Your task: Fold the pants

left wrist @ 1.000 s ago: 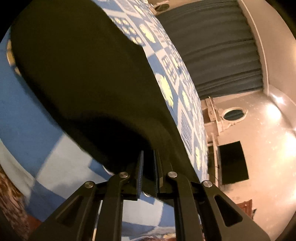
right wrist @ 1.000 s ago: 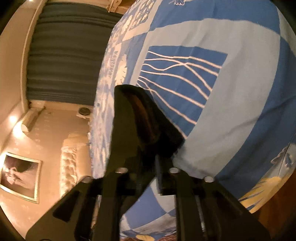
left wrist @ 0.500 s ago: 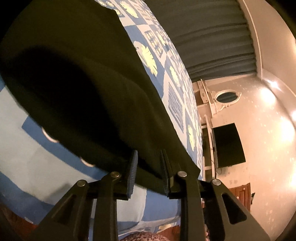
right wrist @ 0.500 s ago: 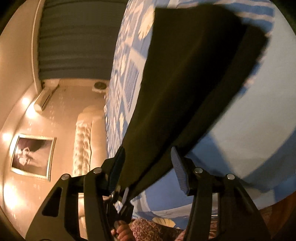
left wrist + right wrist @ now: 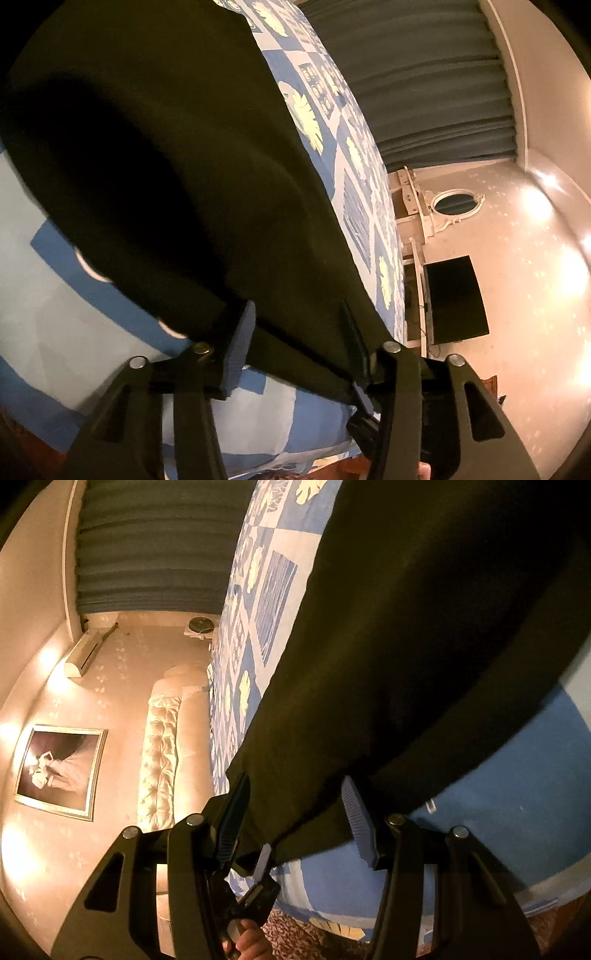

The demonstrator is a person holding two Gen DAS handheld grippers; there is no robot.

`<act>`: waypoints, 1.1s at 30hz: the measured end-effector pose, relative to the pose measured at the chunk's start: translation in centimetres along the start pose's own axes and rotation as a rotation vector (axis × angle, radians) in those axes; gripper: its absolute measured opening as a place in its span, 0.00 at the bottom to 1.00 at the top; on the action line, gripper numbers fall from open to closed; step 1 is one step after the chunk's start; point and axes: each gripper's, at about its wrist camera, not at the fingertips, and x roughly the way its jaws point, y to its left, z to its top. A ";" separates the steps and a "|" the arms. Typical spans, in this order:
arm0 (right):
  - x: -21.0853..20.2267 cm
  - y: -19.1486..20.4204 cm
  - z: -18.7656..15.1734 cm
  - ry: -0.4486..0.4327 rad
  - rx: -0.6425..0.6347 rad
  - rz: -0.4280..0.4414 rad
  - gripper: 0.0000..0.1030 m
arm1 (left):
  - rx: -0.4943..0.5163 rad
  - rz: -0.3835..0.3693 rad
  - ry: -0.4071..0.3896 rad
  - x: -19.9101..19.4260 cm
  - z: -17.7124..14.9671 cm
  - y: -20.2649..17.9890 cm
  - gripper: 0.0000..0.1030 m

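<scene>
Both claws have just been parting their jaws: a second ago each was clenched on dark cloth, and now each stands released with the cloth lying loose between its pads. Left claw (image 5: 295, 339): jaws apart, the folded hem of the pants (image 5: 177, 155) passing between them with a visible gap at either pad; whether the cloth brushes a pad cannot be told. Right claw (image 5: 295, 812): jaws likewise apart, the near edge of the same pants (image 5: 406, 646) hanging between the pads, not pinched. Beneath the right claw a hand (image 5: 251, 945) grips the handle, and part of the other claw shows there too. Pants: a dark green-black garment spread flat over the bed (image 5: 92, 332), reaching its near edge, where both claws stand. Bedspread: blue and white patchwork with pale leaf motifs. Beyond the bed: grey curtain (image 5: 424, 81), oval mirror (image 5: 456, 201), dark screen (image 5: 458, 299), tufted headboard (image 5: 162, 746), framed picture (image 5: 61, 768) and a wall air conditioner (image 5: 86, 653).
</scene>
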 end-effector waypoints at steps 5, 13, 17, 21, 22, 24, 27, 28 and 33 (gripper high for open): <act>0.2 0.2 -0.4 0.012 0.042 -0.006 0.48 | -0.057 -0.004 -0.013 -1.0 -0.2 0.0 0.52; 1.4 0.4 -1.3 -0.001 0.042 -0.052 0.47 | -0.102 0.013 0.004 -1.1 -1.3 0.7 0.52; 1.6 -0.2 -0.8 -0.045 0.070 -0.016 0.43 | -0.123 0.018 -0.049 -1.0 -0.4 0.5 0.52; 2.3 -0.5 -0.1 -0.046 0.058 -0.040 0.13 | -0.135 -0.001 -0.075 -0.8 0.2 0.2 0.66; 2.3 -0.8 -0.1 -0.043 0.072 -0.031 0.10 | -0.125 0.004 -0.072 -0.6 0.2 0.0 0.67; 2.1 -1.0 -0.1 -0.041 0.084 -0.010 0.08 | -0.107 0.009 -0.075 -0.4 0.1 -0.2 0.69; 1.4 0.1 0.0 -0.046 0.046 0.024 0.07 | -0.120 -0.002 -0.054 -0.1 -0.3 -0.3 0.69; 1.1 0.6 -0.1 -0.048 0.030 0.035 0.07 | -0.125 -0.012 -0.038 0.1 -0.5 -0.4 0.69; -0.5 1.5 -0.2 -0.059 0.013 0.068 0.07 | -0.115 -0.037 -0.011 1.1 -1.3 -1.1 0.69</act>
